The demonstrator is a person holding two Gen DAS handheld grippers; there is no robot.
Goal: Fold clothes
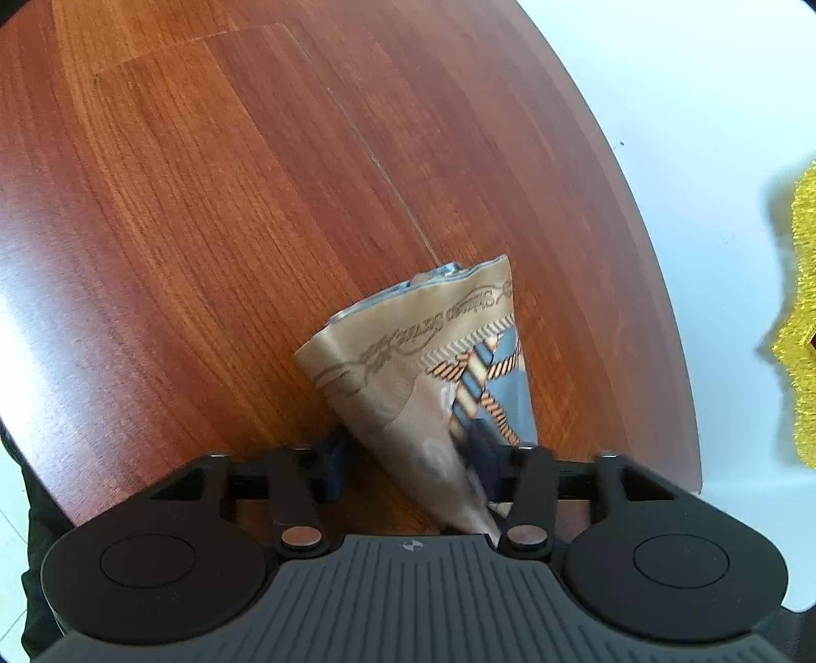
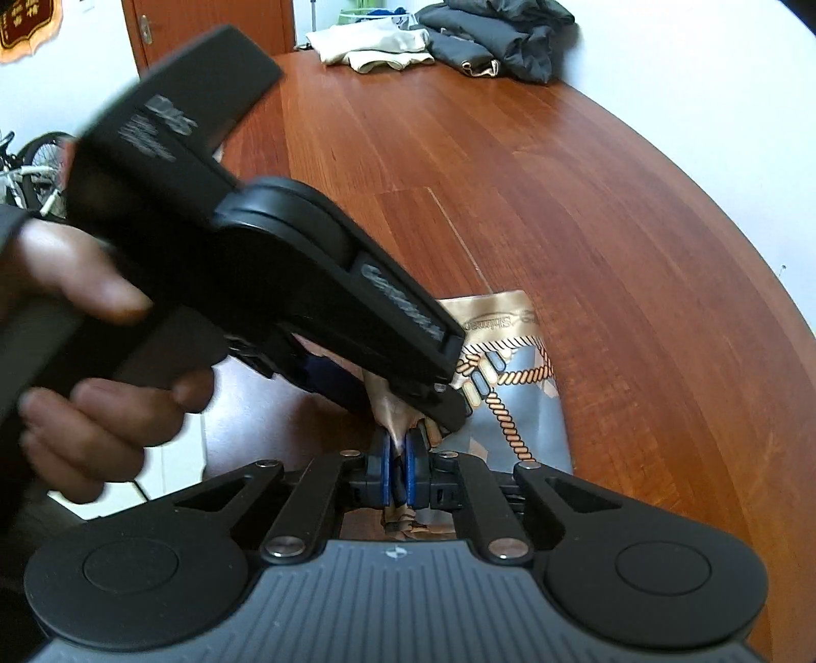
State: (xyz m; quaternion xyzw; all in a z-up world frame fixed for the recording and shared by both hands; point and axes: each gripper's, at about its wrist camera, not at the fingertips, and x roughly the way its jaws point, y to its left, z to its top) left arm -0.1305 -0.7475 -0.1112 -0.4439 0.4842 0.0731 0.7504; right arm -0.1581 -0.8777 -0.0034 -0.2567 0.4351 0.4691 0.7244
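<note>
- Left gripper is sitting on the left in the right cam, a hand wrapped round its handle. Its jaws are partly spread w/ the scarf running up between them, but I can't tell if the pads are actually biting the fabric, it's blurry in there.
- Right gripper is next over, low in the middle: blue pads pressed together, pinching a bunched tan bit of the scarf.
- The scarf itself is mostly lying on the wooden table, near the edge, already folded into a narrow wedge w/ the free end fanning out to the right.
- What could go wrong imo: silky fabric, and the two grippers are crowding the same corner. If the left one's only half gripping, the layers could be sliding apart when it's lifted, and the fold's gone. Could also be bumping each other.
- Left cam is showing the whole wedge + a yellow thing off the table's right edge.
- Right cam is showing the pinch, plus cream clothes and dark clothes piled at the far end.
</note>
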